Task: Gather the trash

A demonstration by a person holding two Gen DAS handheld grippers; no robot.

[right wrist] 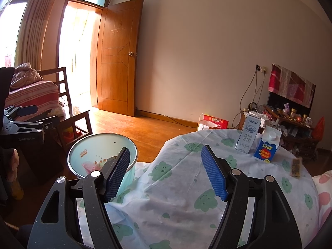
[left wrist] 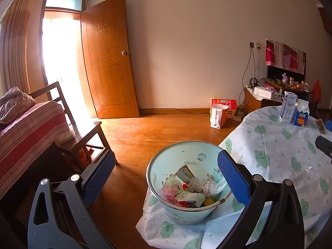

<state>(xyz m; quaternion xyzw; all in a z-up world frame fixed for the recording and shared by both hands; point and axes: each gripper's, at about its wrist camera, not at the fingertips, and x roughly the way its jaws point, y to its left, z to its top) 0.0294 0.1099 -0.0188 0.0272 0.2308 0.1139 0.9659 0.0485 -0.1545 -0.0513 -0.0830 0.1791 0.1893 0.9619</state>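
Observation:
A pale blue trash bin (left wrist: pixel 166 166) stands beside the table, holding crumpled wrappers and plastic (left wrist: pixel 191 193). It also shows in the right wrist view (right wrist: pixel 91 145). On the table with the green-patterned white cloth (right wrist: pixel 186 186) stand a white milk carton (right wrist: pixel 248 133) and a blue carton (right wrist: pixel 267 145); a flat snack wrapper (right wrist: pixel 295 167) lies right of them. The cartons also show in the left wrist view (left wrist: pixel 287 108) (left wrist: pixel 300 117). My left gripper (left wrist: pixel 166 174) is open and empty above the bin. My right gripper (right wrist: pixel 165 170) is open and empty above the table.
A wooden chair (left wrist: pixel 83 137) and a striped-covered bed or sofa (left wrist: pixel 27 128) stand at the left. An open wooden door (left wrist: pixel 110 62) is at the back. Paper bags (left wrist: pixel 222 112) sit on the floor by the wall. A cluttered cabinet (right wrist: pixel 290 122) is at the right.

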